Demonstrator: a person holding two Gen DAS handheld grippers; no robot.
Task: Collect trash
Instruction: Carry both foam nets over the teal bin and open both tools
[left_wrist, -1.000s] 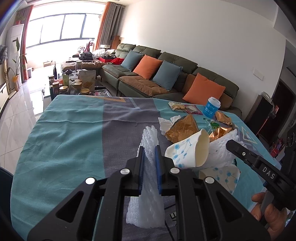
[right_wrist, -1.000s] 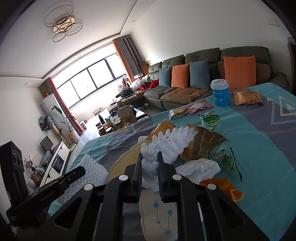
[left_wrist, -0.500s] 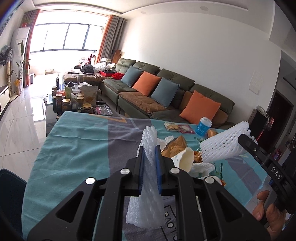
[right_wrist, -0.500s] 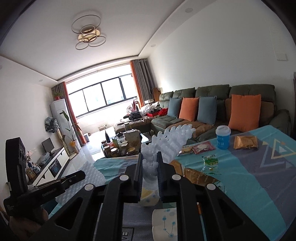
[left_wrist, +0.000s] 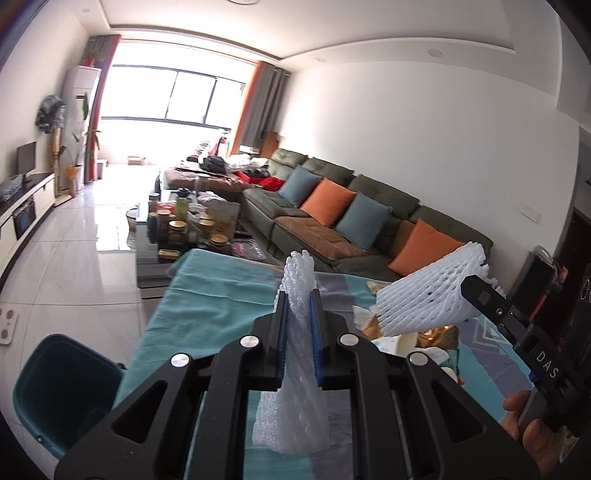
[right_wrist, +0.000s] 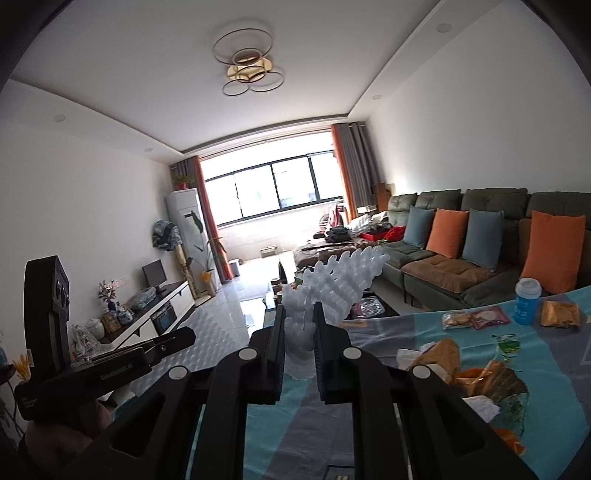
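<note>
Above the table (left_wrist: 207, 295), clear of the litter: left gripper (left_wrist: 298, 317) clamped on one foam net (left_wrist: 295, 369), right gripper (right_wrist: 299, 325) on another (right_wrist: 340, 280). Probably light, soft, springy; best pinched mid-body, flattened, gently.

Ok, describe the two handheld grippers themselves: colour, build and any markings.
Both are matte black plastic. The left gripper has triangular cut-outs in its linkage arms, silver round pivot bolts and blue pads lining its jaws. The right gripper is built the same; from the left wrist camera its side reads "DAS" in white letters. No cables or sleeves show.
</note>
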